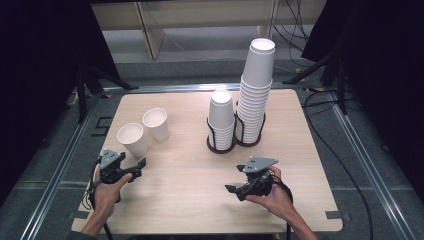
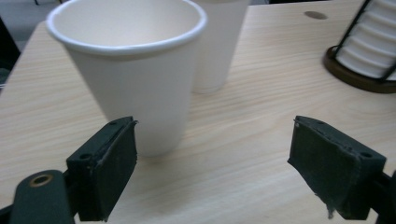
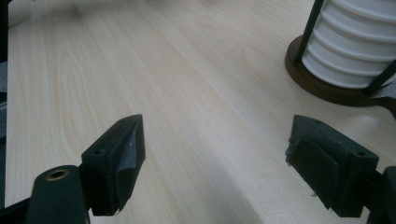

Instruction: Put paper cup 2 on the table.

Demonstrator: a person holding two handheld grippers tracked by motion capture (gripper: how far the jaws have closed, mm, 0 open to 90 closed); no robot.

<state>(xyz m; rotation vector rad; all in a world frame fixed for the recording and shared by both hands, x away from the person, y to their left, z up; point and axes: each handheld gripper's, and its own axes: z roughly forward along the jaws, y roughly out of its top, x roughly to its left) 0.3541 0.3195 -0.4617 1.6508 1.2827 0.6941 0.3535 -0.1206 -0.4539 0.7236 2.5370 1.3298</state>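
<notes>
While both grippers' jaws stand apart and empty, the left gripper (image 2: 212,154) faces a cup (image 2: 128,70) whose rim is cropped

**White cups on pale wood**

The two loose paper cups, the nearer cup (image 1: 133,139) and the farther cup (image 1: 156,124), are plain white inside and out. The table (image 1: 190,175) is pale beige wood with a fine lengthwise grain. At about one o'clock from the table's middle, both cup stacks (image 1: 255,95) are white too, in a black wire holder (image 1: 223,146) on a dark brown base. The left gripper (image 2: 212,154) and right gripper (image 3: 215,154) have matt black jaws; their top plates are grey.
</notes>
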